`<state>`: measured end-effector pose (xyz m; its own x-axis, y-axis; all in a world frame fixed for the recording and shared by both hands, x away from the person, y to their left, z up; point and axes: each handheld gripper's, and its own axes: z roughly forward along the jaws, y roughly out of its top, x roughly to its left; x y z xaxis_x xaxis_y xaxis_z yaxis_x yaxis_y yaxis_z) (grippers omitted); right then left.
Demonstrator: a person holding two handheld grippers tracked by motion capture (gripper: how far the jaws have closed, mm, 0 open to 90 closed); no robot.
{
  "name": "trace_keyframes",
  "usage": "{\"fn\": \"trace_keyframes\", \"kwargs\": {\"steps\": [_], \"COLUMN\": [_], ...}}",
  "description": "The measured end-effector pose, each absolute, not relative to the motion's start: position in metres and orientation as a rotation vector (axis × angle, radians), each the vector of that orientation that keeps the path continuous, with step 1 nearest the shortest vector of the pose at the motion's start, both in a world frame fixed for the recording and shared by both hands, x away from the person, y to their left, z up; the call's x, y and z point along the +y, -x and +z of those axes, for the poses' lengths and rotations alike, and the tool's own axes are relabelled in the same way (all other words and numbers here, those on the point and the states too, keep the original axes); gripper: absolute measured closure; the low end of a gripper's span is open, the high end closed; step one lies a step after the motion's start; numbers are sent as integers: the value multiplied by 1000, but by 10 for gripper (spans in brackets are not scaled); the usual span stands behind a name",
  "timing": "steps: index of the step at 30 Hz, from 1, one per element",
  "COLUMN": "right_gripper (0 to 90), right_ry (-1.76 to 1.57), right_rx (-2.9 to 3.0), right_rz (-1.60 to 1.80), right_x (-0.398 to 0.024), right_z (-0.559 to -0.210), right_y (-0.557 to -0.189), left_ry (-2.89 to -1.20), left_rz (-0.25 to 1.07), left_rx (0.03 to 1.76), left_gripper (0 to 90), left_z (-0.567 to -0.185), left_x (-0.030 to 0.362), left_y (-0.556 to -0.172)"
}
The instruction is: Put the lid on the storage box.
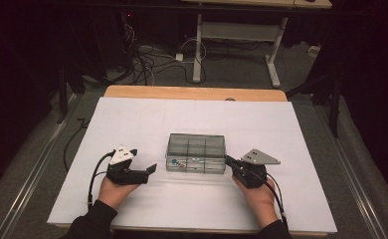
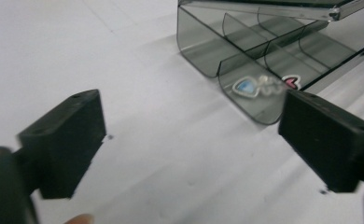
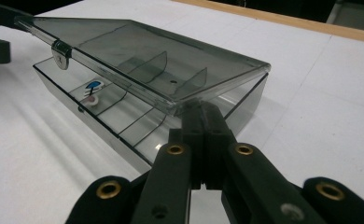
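A smoky clear compartment box (image 1: 196, 149) lies at the middle of the white table cover (image 1: 132, 119). Its lid (image 3: 138, 51) is tilted partly up, with a metal latch (image 3: 61, 53) on the front edge. Small trinkets (image 2: 245, 87), one blue and one pink, lie in the front-left compartment. My right gripper (image 3: 202, 112) is shut, its tips tucked under the lid's right corner at the box's right end (image 1: 228, 159). My left gripper (image 1: 143, 160) is open just left of the box, nothing between its jaws, which frame the corner compartment (image 2: 189, 130).
The table's wooden rim (image 1: 194, 92) shows past the white cover at the back. Beyond it stand a desk's legs (image 1: 198, 50) and loose cables (image 1: 142, 62) on the floor. White surface spreads on all sides of the box.
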<state>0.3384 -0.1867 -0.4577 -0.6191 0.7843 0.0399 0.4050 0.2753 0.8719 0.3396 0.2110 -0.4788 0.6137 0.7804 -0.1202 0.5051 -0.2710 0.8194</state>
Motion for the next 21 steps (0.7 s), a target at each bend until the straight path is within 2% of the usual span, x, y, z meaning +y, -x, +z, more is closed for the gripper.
{"fn": "trace_keyframes", "kwargs": {"steps": [5, 17, 19, 21], "right_gripper": [900, 900, 858, 779], "right_ry": [-1076, -1092, -1093, -1101], "right_rx": [2149, 2153, 2150, 2150], "right_rz": [1276, 1258, 1259, 1260], "right_x": [-188, -195, -198, -203], "right_z": [-462, -471, -471, -470], "right_y": [-336, -330, -328, -325], "left_ry": [-1930, -1925, -1921, -1927], "left_rz": [366, 363, 358, 369], "left_rx": [1020, 1015, 1020, 1022], "left_gripper": [8, 8, 8, 7], "left_z": [-480, -483, -483, -483], "left_x": [218, 223, 226, 229], "left_y": [-332, -322, -320, -318]}}
